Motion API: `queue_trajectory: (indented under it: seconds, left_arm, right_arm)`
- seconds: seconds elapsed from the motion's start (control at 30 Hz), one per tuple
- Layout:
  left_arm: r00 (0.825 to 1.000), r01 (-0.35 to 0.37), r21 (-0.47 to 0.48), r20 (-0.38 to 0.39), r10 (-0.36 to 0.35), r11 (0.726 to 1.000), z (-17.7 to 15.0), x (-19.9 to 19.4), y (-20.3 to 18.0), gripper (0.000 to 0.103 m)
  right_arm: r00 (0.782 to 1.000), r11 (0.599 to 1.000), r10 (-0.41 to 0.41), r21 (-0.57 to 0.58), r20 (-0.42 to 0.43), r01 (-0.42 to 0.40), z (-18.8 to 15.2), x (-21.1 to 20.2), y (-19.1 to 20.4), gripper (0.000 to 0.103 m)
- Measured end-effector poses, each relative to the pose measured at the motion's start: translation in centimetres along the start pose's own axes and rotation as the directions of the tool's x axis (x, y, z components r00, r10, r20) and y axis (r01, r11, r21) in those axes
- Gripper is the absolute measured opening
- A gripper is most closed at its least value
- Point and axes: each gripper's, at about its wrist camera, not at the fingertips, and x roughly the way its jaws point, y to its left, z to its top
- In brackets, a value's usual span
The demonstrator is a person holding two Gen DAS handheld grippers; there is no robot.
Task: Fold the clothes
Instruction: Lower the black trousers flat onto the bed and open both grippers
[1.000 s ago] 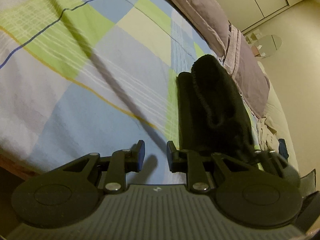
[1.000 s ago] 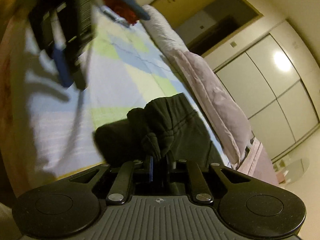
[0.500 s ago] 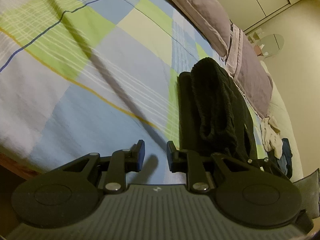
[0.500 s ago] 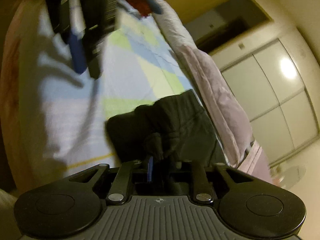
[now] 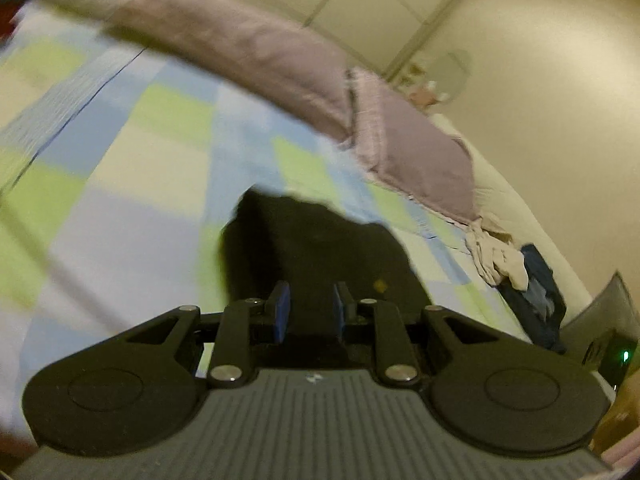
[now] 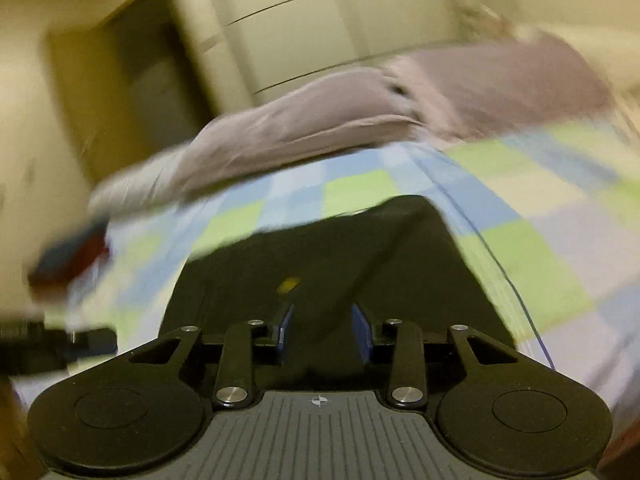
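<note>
Here, black garment point(image 6: 328, 248) ahead of parted jaws

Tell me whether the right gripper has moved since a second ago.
Yes. The right gripper has swung right: the wardrobe doors and purple pillows slid from right to centre, and it now stands open over the black garment.

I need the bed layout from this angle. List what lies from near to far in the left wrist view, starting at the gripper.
left gripper → black garment → checked bedsheet → purple pillows → pale cupboard doors
</note>
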Motion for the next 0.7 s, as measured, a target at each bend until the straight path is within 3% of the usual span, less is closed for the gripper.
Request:
queue_trajectory:
  seconds: [0.1,0.2,0.33,0.4,0.5,0.63,0.7]
  left_arm:
    - [0.999,-0.026,0.074,-0.021,0.027,0.997,0.2,1.7,-1.3,0.018]
    - [0.997,-0.068,0.118,-0.039,0.073,0.991,-0.6,2.5,-1.5,0.017]
    - [0.989,-0.123,0.177,-0.059,0.135,0.977,-1.6,3.6,-1.8,0.016]
    - [0.984,-0.149,0.207,-0.068,0.166,0.967,-2.1,4.1,-2.0,0.016]
    - [0.974,-0.187,0.252,-0.080,0.213,0.950,-2.9,4.9,-2.2,0.016]
    - [0.967,-0.208,0.286,-0.085,0.240,0.936,-3.7,4.7,-2.5,0.015]
    - [0.962,-0.224,0.292,-0.089,0.259,0.930,-3.9,5.3,-2.0,0.016]
  right_arm:
    - [0.999,0.999,-0.050,0.013,0.007,0.050,0.7,0.5,-0.9,0.037]
    - [0.999,0.999,-0.043,0.023,-0.013,0.043,-0.3,1.0,-1.4,0.037]
    - [0.988,0.981,-0.123,-0.159,-0.088,0.108,-3.4,3.5,-0.6,0.036]
    - [0.986,0.967,-0.147,-0.221,-0.073,0.128,-4.4,4.5,-0.3,0.036]
    - [0.985,0.974,-0.145,-0.189,-0.098,0.125,-3.7,4.3,-0.3,0.036]
    - [0.988,0.979,-0.148,-0.145,-0.031,0.142,-3.0,1.7,-0.7,0.036]
    - [0.983,0.974,-0.177,-0.153,-0.044,0.168,-3.3,1.5,-1.1,0.036]
